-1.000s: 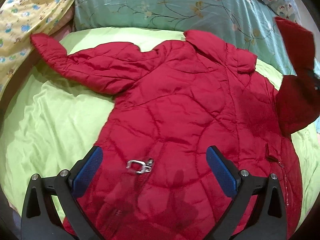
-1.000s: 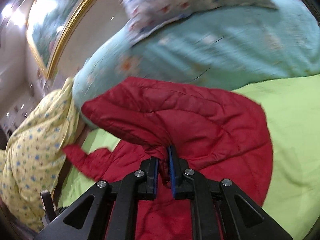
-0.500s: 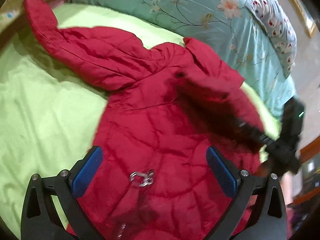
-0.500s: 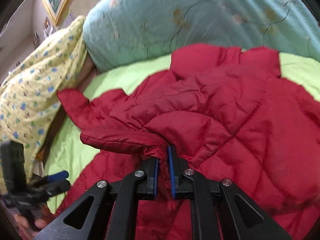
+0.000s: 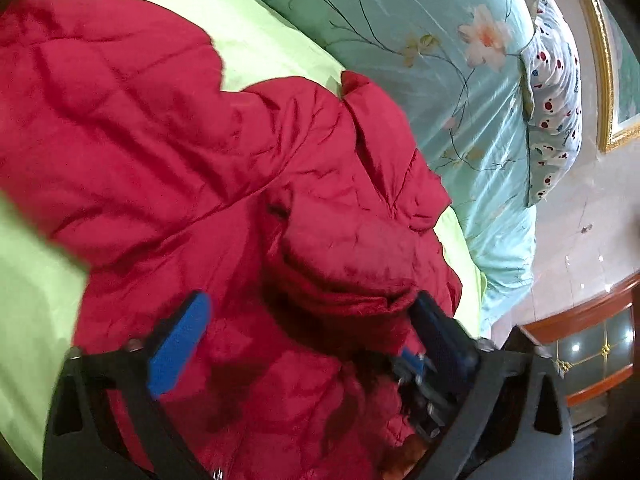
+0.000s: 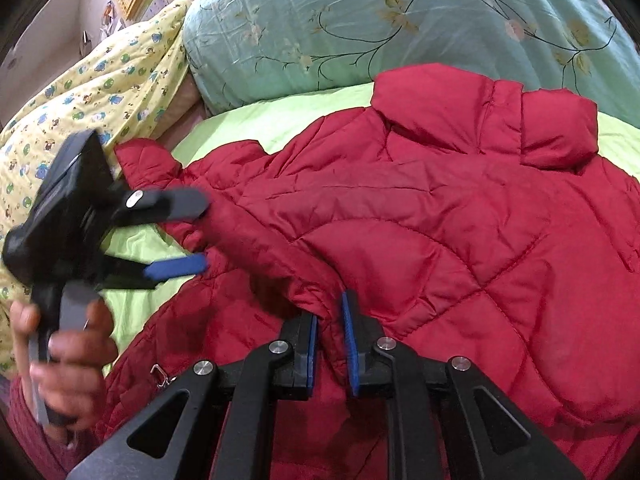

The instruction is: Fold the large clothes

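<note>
A red quilted jacket point(image 5: 160, 120) point(image 6: 460, 240) lies spread on a lime green sheet point(image 5: 36, 280). One sleeve is folded across its front. My right gripper point(image 6: 329, 308) pinches that sleeve near the cuff, and its jaws are opening slightly with the fabric still filling the gap. My left gripper point(image 5: 310, 300) point(image 6: 196, 236) straddles the cuff end point(image 5: 344, 300). Its jaws are wide and closing, and the blue pads point(image 5: 180, 344) stand clear of the cloth. In the left wrist view the right gripper point(image 5: 416, 364) shows just beside the left one's right finger.
A teal floral duvet point(image 6: 360, 20) is bunched behind the jacket, with a yellow patterned blanket point(image 6: 80, 92) to the left and a white spotted pillow point(image 5: 556, 80) on top. A wooden cabinet point(image 5: 592, 340) stands past the bed's edge. A hand point(image 6: 68, 360) holds the left gripper.
The right gripper brought the sleeve down and across the jacket front, then its jaws parted a little. The left gripper swung over to the cuff and narrowed.
</note>
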Tool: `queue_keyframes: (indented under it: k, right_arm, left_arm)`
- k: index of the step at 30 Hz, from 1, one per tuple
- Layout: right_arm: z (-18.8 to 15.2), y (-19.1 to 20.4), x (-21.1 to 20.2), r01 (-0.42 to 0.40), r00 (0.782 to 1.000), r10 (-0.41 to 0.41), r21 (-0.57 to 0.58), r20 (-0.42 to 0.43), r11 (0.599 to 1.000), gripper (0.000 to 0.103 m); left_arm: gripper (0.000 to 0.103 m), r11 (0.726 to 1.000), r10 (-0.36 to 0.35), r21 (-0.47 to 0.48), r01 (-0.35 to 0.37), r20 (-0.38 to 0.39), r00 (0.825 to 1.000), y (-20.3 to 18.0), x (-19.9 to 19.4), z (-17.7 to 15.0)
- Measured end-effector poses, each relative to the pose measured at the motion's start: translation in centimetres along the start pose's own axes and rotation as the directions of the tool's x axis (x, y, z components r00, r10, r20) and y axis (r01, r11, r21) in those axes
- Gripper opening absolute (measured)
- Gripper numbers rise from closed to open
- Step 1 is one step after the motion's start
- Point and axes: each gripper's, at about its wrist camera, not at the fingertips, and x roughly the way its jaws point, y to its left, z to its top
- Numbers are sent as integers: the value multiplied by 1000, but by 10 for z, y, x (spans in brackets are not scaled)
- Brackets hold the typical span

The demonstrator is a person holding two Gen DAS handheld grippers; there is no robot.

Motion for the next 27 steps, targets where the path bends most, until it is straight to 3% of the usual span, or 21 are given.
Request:
queue_keyframes:
  k: [3,5,6,7,9,11,14,18,20,22,25,26,27]
  right_arm:
    - [-2,0,2,2,1000,-2,0,-4,1000,17]
    - [-2,2,2,7,1000,-7,-10,-2,1000,18]
    - [-3,2,2,5,1000,-5,-9,-3,1000,21]
    - [-3,2,1,-3,1000,3,-5,-3,1000,25]
    - [-4,1,-4,-33,999,33,11,-1,999,37]
    - [-6,-1,-17,-38,999,38,21,14,999,41]
    - [-11,-14,-44,-5,998,1,54,61,999,41]
    - [-17,-57,-82,90,986,-111,163,126,982,41]
    - [-17,-85,-92,199,968,-226,211,112,957,44]
    - [-17,-107,-89,251,958,-276,250,72,935,44]
    - [-22,-133,-72,290,953,-301,283,-3,914,43]
    - [-24,-136,-67,295,953,-303,285,-17,912,42]
    - [-27,-138,-61,301,951,-307,282,-27,911,42]
  left_arm:
    - [67,997,-71,-43,69,-50,996,4,11,8]
    - [54,996,-81,-33,80,-62,995,1,13,11]
    - [39,999,-50,-9,50,-59,997,-1,14,12]
    - [33,1000,-16,14,17,-57,998,-3,15,12]
    - [24,999,15,42,-12,-55,998,-3,16,12]
    - [21,997,39,75,-36,-39,998,-5,13,10]
    - [19,979,112,169,-114,21,994,-13,2,8]
    - [19,918,199,326,-225,112,974,-26,-11,3]
    - [20,877,236,394,-276,148,960,-31,-11,-4]
    - [21,850,276,419,-320,163,947,-30,-6,-9]
    - [35,827,329,413,-383,198,923,-30,-8,-13]
    - [46,824,338,400,-402,224,914,-31,-16,-14]
    - [51,825,335,387,-411,250,908,-32,-25,-14]
